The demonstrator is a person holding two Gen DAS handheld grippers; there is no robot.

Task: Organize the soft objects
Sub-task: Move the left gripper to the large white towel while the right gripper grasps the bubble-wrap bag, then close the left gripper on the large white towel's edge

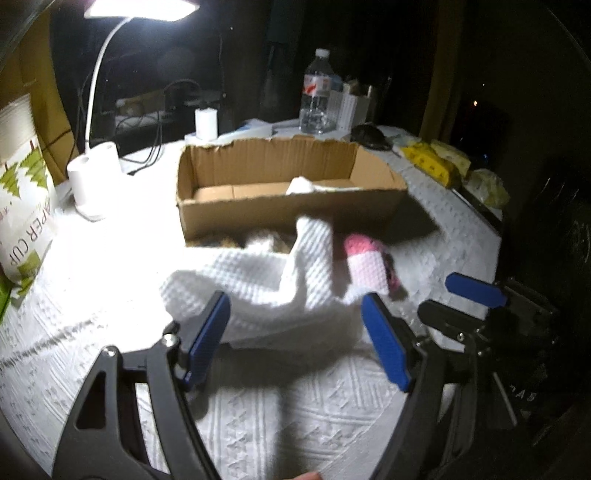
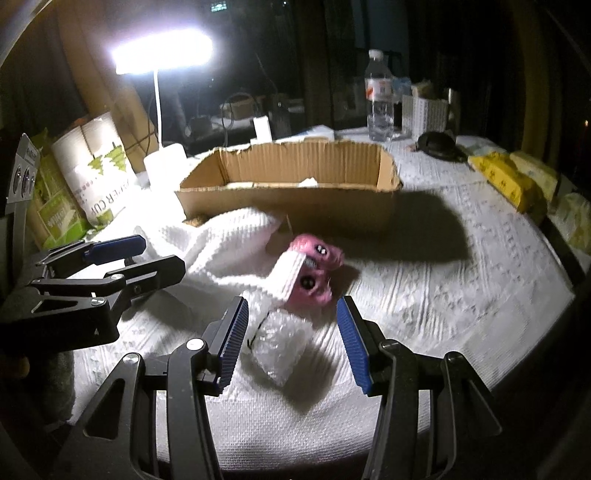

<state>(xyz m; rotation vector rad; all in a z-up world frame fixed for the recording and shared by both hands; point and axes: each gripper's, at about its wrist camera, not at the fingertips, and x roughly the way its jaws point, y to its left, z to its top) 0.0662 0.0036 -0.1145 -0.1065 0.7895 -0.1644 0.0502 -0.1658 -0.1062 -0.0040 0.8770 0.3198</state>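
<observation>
A white waffle towel [image 1: 258, 284] lies crumpled on the table in front of a cardboard box [image 1: 288, 214]. My left gripper [image 1: 295, 332] hovers over the towel's near edge, jaws wide apart and touching nothing. A pink knitted toy [image 1: 369, 266] with a white band lies to the right of the towel. In the right wrist view the pink toy [image 2: 314, 269] shows two dark eyes. My right gripper [image 2: 293, 332] is open, with a small bubble-wrap piece [image 2: 277, 347] lying between its pads but not pressed. A white soft item [image 1: 301, 184] rests inside the box.
A lit desk lamp [image 1: 140, 7] and paper rolls [image 1: 92, 166] stand at the back left beside a paper-cup pack [image 1: 22, 206]. A water bottle [image 1: 317, 96], a white basket [image 2: 424, 110] and a black object [image 2: 437, 144] sit behind the box. Yellow packets [image 2: 509, 181] line the right edge.
</observation>
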